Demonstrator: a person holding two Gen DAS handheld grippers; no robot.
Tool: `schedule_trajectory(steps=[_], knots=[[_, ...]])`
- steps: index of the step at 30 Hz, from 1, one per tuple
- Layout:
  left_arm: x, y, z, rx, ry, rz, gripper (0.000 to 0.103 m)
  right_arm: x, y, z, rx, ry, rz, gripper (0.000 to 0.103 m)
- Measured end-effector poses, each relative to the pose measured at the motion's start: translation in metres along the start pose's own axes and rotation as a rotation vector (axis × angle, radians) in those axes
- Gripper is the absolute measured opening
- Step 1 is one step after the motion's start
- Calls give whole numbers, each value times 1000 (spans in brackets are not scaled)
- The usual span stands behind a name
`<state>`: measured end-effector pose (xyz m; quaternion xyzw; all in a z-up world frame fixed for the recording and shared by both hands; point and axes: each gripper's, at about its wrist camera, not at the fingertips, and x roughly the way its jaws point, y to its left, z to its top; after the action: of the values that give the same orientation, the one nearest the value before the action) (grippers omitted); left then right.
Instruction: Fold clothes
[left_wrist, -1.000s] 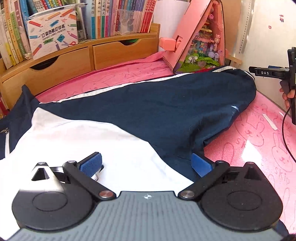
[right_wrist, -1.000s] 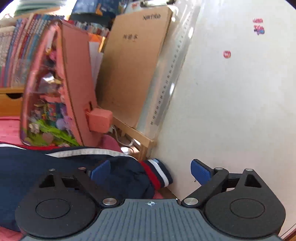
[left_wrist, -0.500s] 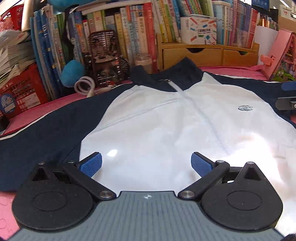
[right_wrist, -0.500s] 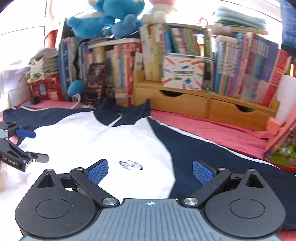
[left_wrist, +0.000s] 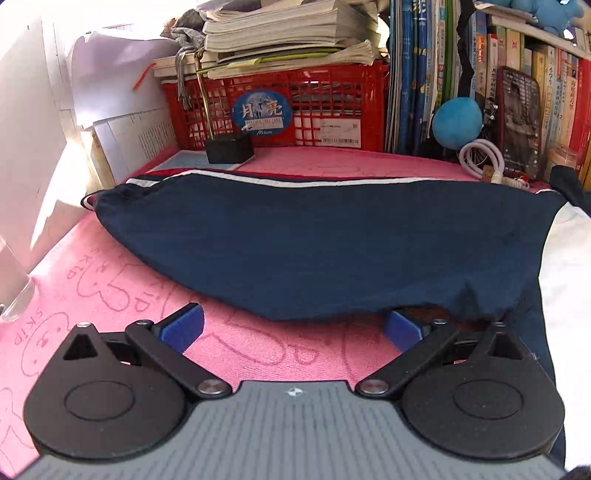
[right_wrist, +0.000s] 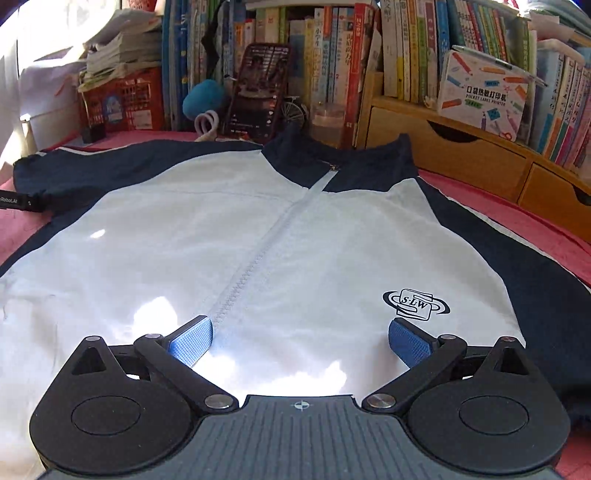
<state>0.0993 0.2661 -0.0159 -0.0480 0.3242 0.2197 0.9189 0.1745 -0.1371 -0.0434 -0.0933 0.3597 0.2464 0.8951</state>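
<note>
The jacket (right_wrist: 288, 236) is lying flat on the pink mat (left_wrist: 110, 280) that is covering the worktop, front side up, with its zipper (right_wrist: 255, 258) running up the middle. Its navy sleeve (left_wrist: 314, 254) is stretching out to the left side, and the cuff is sitting close to the mat's far left edge.

The left tongs (left_wrist: 293, 326) are standing wide open and holding nothing. They are hanging low by the sleeve's near edge, with one blue pad over the bare mat and the other tucked at the sleeve's hem. The right tongs (right_wrist: 301, 341) are opening wider over the white chest, and nothing is between them; the zipper is passing just by their left pad, and the small logo (right_wrist: 415, 304) is sitting near the right pad.

Here is what could be going wrong next. If the left tongs are closing too low, they may be pinching the fuzzy mat along with the sleeve, and then the mat would be lifting and dragging things with it. The white cable (left_wrist: 480, 157) and the little black block (left_wrist: 229, 147) are sitting right behind the sleeve, so a big swing could be knocking them. The white cloth is looking smooth and slippery, so I think a small pinch may be sliding off. If only one layer is getting grabbed, the fold may be coming out bunched and crooked.
</note>
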Motion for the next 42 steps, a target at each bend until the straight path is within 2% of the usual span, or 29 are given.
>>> schedule_trajectory(steps=[2, 3, 7, 11, 16, 19, 22, 24, 28, 31, 33, 35, 37, 38, 39, 42], knots=[[-8, -2, 4, -7, -34, -93, 103, 1, -3, -3, 25, -17, 10, 103], [-8, -6, 7, -7, -38, -116, 103, 0, -3, -4, 24, -28, 8, 103], [14, -13, 17, -39, -6, -141, 103, 0, -2, -6, 22, -45, 0, 103], [33, 2, 15, -87, 52, -48, 103, 0, -2, -6, 24, -48, -2, 103], [41, 76, 12, -230, 110, 175, 103, 1, -2, -6, 24, -49, -5, 103], [42, 118, 17, -308, 112, 252, 103, 1, -2, -6, 25, -50, -6, 103], [39, 149, 28, -361, 14, 231, 103, 2, -2, -6, 27, -50, -10, 103], [45, 171, 39, -440, -35, 198, 103, 2, -2, -6, 29, -50, -16, 103], [85, 218, 52, -655, -4, 159, 103, 2, -2, -6, 32, -50, -22, 103], [101, 230, 56, -682, -42, 149, 103, 3, -1, -5, 35, -49, -35, 103], [114, 231, 60, -657, -52, 138, 102, 3, -1, -5, 36, -49, -36, 103], [122, 228, 64, -620, -65, 163, 86, 3, -1, -5, 37, -49, -38, 103], [129, 226, 67, -585, -68, 189, 38, 3, -1, -4, 37, -49, -40, 103], [130, 224, 68, -560, -78, 189, 34, 4, -1, -4, 38, -49, -41, 103], [131, 221, 70, -529, -94, 182, 24, 4, -1, -4, 38, -49, -42, 103], [125, 197, 78, -335, -174, 277, 20, 4, -2, -4, 38, -49, -43, 103]])
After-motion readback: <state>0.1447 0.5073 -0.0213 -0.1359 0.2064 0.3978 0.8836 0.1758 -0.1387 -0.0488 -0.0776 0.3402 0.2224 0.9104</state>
